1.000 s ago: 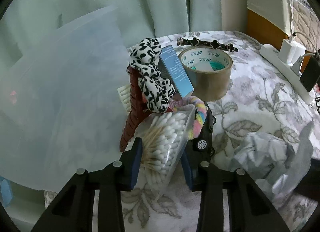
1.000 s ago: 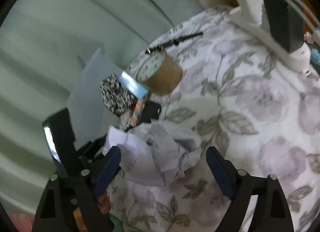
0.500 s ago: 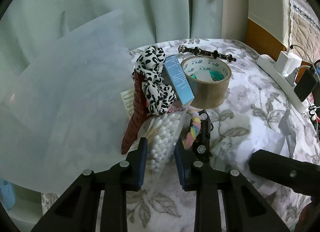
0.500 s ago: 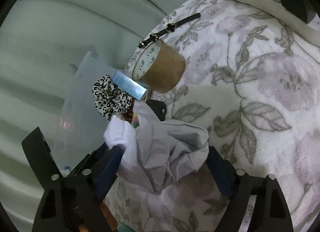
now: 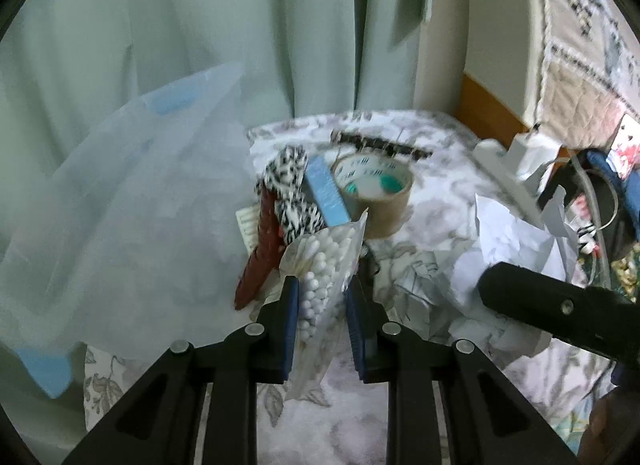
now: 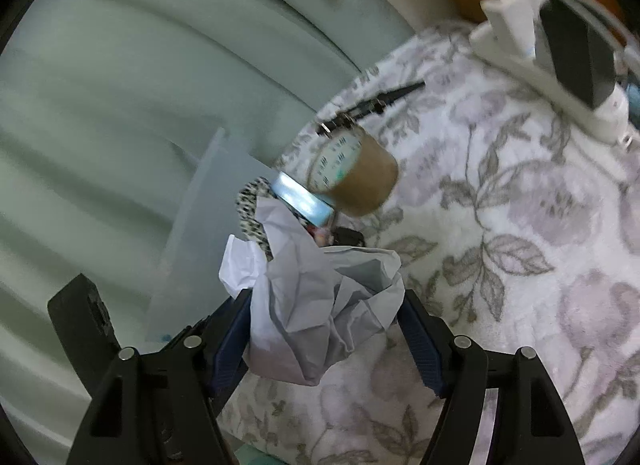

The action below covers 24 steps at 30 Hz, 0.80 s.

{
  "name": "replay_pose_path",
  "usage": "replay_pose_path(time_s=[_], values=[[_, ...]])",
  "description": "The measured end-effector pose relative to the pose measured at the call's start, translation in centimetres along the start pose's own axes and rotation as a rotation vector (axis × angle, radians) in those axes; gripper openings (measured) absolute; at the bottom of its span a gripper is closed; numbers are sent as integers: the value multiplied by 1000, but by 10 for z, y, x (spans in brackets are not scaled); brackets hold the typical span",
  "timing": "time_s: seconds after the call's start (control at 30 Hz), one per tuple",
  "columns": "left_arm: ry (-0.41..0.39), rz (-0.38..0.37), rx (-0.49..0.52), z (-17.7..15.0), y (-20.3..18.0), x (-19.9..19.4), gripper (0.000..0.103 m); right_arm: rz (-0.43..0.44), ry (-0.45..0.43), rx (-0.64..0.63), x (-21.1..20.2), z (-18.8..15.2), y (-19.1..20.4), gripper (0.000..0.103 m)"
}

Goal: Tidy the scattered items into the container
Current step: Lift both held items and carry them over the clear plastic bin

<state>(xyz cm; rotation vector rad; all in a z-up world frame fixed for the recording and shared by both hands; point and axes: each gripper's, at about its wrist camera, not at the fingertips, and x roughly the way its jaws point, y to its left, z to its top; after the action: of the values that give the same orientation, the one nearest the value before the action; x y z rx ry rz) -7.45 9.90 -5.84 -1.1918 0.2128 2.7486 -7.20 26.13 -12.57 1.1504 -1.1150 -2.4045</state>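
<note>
My left gripper is shut on a clear bag of cotton swabs and holds it lifted above the floral cloth. My right gripper is shut on a crumpled white paper, which also shows in the left wrist view. Beyond them lie a leopard-print scrunchie, a blue box, a brown tape roll, a dark red comb and a black hair clip. The translucent container stands at the left.
A white power strip with chargers lies at the right edge of the floral cloth. Green curtains hang behind. A black toy car sits partly hidden behind the paper.
My left gripper has closed on the swab bag and lifted it. My right gripper has closed on the crumpled paper and raised it off the cloth.
</note>
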Motion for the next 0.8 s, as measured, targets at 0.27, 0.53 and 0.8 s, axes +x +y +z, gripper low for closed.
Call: replay_pose_path(time_s=[0.27,0.53,0.8], values=[[-149,-13,-75,34,19,-55,24,38,-126,-105,-41,20,56,75],[-339,3,-276,92,81,-115,24,110,-302,-237,-74,58,144,75],[-423,16,-514,96,152,-143,24,197,-386,-278,-62,72,213,75]])
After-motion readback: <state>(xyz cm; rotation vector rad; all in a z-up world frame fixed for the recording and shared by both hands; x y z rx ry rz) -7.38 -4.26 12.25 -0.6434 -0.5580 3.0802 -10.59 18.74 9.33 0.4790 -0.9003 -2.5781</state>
